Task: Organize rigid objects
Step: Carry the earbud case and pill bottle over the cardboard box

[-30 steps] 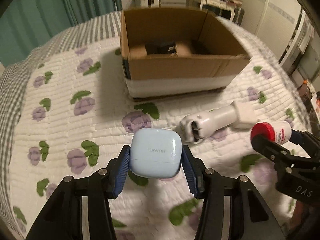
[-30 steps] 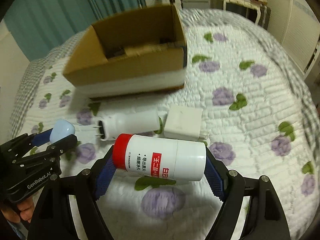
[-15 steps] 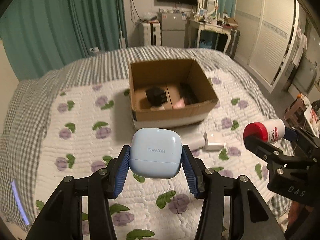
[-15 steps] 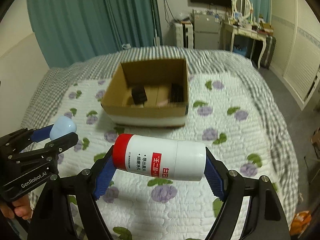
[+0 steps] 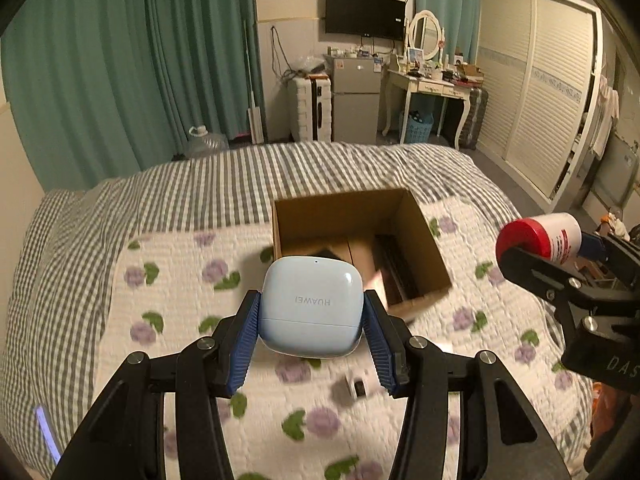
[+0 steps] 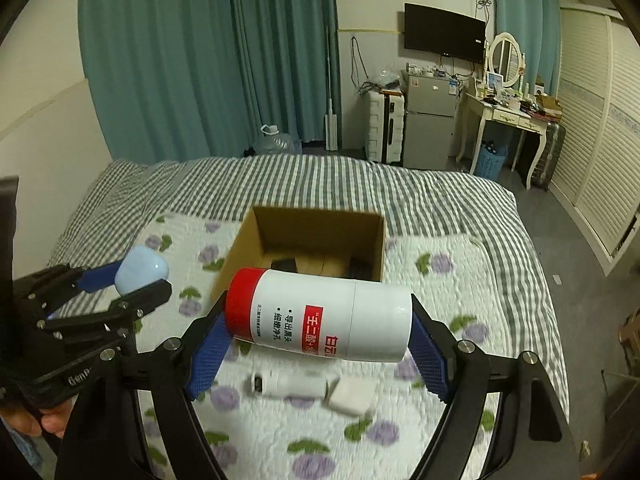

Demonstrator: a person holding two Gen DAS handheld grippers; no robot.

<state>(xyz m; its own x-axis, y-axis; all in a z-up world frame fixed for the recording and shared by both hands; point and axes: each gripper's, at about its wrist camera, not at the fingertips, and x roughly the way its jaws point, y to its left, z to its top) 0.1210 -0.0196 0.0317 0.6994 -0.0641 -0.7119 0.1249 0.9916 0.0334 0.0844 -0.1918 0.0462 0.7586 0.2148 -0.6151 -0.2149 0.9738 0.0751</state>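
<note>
While both my grippers hang high above the bed with its white quilt printed with purple flowers [image 6: 460, 280], the open brown cardboard box [image 6: 248, 248] sits on it below. My right gripper [image 6: 320, 320] clamps a white cylindrical bottle with a red cap [image 6: 332, 320] by its ends. My left gripper [image 5: 312, 312] squeezes a pale blue rounded earbud case [image 5: 312, 304].

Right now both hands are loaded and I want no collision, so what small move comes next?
Probably carry the earbud case forward over the open cardboard box first. It sits gripped in the left gripper just short of the box, while the right gripper holds the white bottle alongside.
</note>
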